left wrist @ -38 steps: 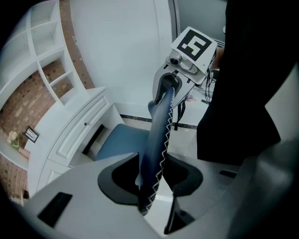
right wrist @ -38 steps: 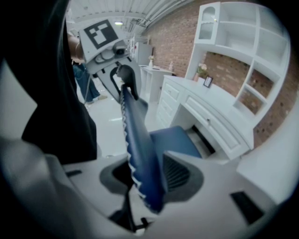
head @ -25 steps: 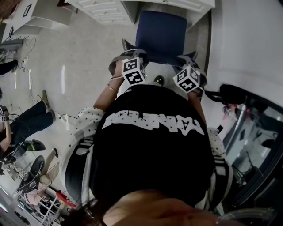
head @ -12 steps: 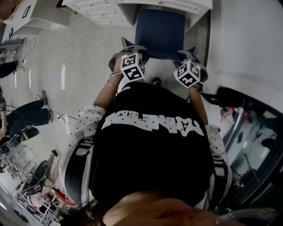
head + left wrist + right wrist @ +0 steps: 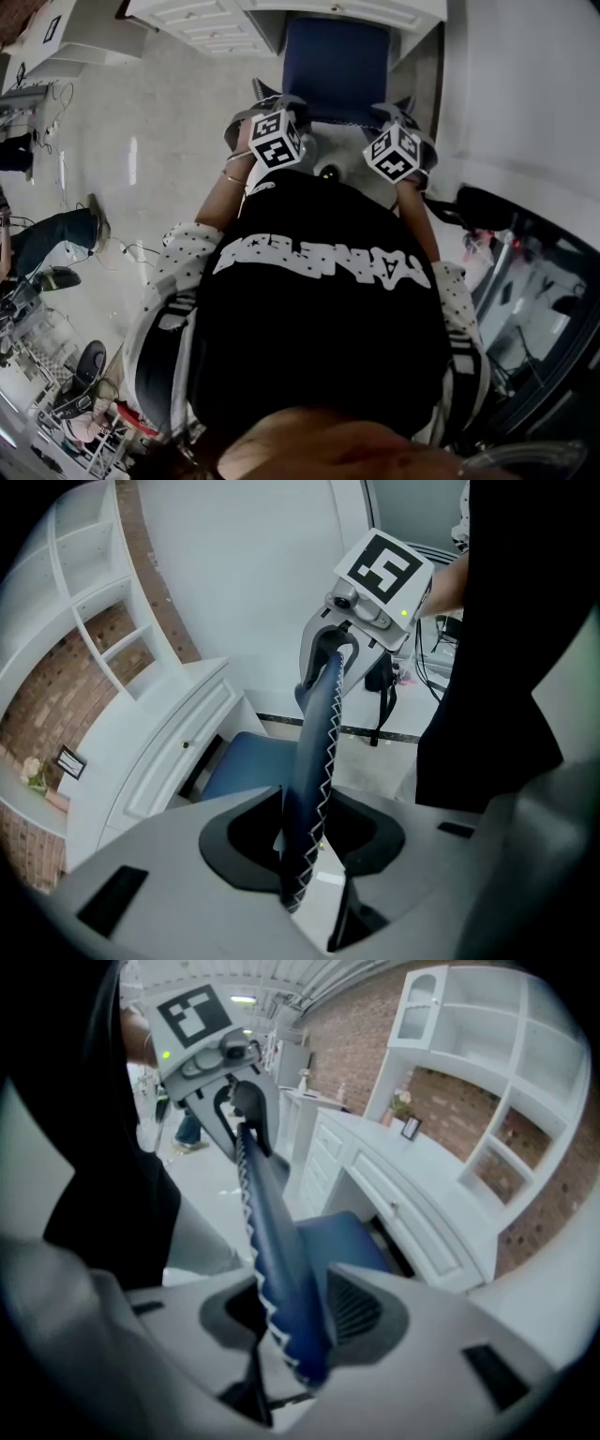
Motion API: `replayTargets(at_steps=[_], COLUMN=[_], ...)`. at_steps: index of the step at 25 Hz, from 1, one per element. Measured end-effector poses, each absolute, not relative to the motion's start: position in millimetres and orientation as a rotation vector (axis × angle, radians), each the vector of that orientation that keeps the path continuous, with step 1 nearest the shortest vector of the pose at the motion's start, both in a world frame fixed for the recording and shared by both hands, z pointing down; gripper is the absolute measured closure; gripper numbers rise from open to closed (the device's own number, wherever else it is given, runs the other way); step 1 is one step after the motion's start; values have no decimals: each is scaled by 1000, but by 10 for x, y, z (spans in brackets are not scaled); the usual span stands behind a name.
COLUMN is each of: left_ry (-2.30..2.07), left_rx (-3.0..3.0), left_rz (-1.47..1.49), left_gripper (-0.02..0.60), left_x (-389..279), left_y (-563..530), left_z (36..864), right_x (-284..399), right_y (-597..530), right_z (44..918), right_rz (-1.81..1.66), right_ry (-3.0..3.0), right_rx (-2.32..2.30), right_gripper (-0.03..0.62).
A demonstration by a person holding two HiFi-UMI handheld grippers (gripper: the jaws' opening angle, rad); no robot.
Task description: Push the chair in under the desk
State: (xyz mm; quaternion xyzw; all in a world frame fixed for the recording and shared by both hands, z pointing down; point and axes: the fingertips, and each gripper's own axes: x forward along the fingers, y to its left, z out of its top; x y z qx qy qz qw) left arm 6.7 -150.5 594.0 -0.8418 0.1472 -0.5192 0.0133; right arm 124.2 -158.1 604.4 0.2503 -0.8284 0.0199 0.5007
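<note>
While the left claw (image 5: 309, 847) and right claw (image 5: 289, 1321) each clamp the blue chair (image 5: 337, 66) by its backrest (image 5: 315, 747) (one at either end), the seat (image 5: 345, 1237) sits partly under the white counter (image 5: 412, 1180).

smooth stitched blue chair (image 5: 314, 761), glossy white desk (image 5: 161, 754)

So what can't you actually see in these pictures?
- Legs of the chair: head view, mostly behind the person's black shirt; neither gripper view shows them.
- Top of the desk: head view, cut off by the upper edge, so how far the chair is under stays unclear.
- Small frame on the desk: right gripper view, too small and blurred to read.
</note>
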Motion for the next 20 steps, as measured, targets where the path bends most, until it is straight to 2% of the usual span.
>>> replayTargets(at_steps=[20], left_ry=[437], left_rx=[-2610], left_rz=[-1672], left_gripper=[430], left_x=[-129], left_y=[-1993], left_z=[6097], right_x=[1047], right_y=[-2043], right_z=[6200], right_rz=[76], right_ry=[-2003], right_rx=[620], right_gripper=[424])
